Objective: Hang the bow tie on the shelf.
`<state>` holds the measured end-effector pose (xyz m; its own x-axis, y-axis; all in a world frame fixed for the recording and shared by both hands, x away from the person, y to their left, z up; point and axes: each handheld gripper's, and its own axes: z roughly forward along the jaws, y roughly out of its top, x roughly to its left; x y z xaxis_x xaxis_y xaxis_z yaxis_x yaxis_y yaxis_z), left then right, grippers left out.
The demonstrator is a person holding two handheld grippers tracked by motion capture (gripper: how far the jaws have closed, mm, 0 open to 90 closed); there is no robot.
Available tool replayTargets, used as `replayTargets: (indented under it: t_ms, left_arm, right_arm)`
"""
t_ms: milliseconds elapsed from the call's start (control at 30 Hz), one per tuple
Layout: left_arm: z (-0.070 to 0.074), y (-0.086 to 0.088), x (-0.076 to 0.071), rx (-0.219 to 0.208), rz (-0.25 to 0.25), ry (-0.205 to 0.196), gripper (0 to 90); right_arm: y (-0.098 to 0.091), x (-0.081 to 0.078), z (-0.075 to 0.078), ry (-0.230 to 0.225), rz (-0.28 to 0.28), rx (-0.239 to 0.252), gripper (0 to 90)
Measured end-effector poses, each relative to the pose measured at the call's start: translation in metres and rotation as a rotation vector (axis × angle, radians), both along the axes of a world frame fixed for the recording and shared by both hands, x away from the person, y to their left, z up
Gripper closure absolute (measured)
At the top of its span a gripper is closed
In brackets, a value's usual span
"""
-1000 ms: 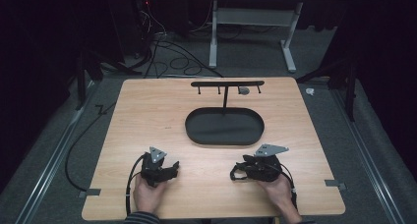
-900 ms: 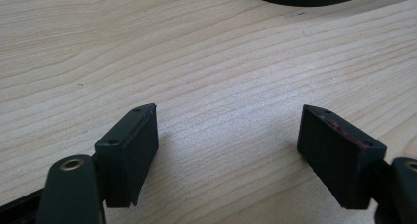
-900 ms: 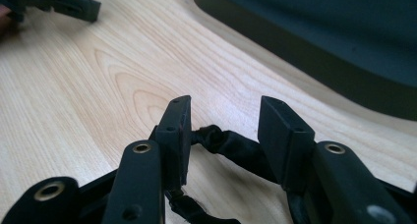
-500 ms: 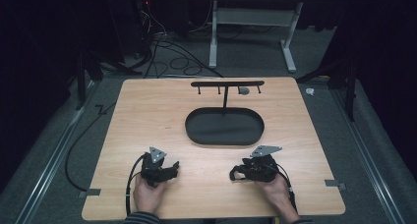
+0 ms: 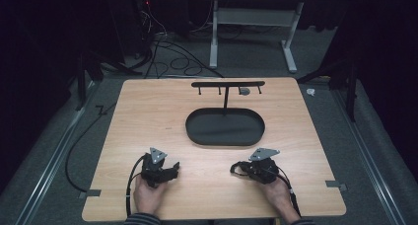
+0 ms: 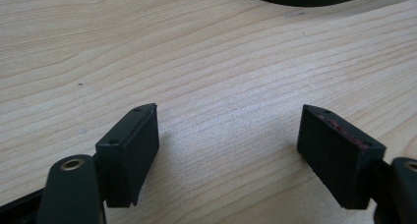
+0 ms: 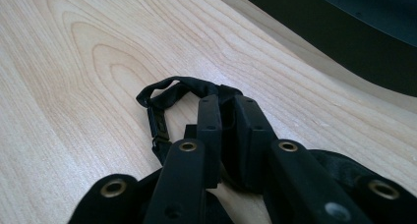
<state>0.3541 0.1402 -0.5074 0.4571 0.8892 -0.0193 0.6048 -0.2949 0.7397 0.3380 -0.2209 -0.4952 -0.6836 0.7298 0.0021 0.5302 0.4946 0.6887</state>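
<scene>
Left gripper (image 5: 170, 169): near table edge, jaws wide, bare wood between, nothing held.

Black strap (image 7: 169, 94): thin band with small buckle, looped on wooden table (image 5: 148, 111) at right gripper's tips; long axis hard to judge, probably along jaws.

Right gripper (image 5: 235, 168): jaws just closed to narrow, pinched on black strap, tips pointing toward left gripper.

Black oval tray (image 5: 224, 129) with hook stand (image 5: 226, 85): beyond both grippers, toward table's middle; right hand nearer strap.
</scene>
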Motion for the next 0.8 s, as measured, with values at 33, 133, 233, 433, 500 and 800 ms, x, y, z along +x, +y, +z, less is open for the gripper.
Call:
replayTargets:
  t_ms: [33,133,233,433,500,800]
  left_arm:
    - [0.000,0.000,0.000,0.002,0.000,0.000,24.2]
    - [0.000,0.000,0.000,0.002,-0.001,0.000,24.2]
    - [0.000,0.000,0.000,0.001,-0.001,0.000,24.2]
    - [0.000,0.000,0.000,0.001,-0.001,0.000,24.2]
    - [0.000,0.000,0.000,0.001,-0.001,0.000,24.2]
    - [0.000,0.000,0.000,0.001,-0.001,0.001,24.1]
  right_arm:
    - [0.000,0.000,0.000,-0.005,-0.001,-0.001,85.0]
    - [-0.003,-0.001,0.001,-0.014,-0.011,0.014,85.6]
    - [-0.008,-0.003,0.004,-0.025,-0.040,0.056,85.8]
    - [-0.019,-0.002,0.016,-0.046,-0.070,0.100,85.9]
    - [-0.023,-0.002,0.022,-0.058,-0.078,0.112,86.0]
    - [-0.036,-0.001,0.042,-0.113,-0.122,0.144,85.8]
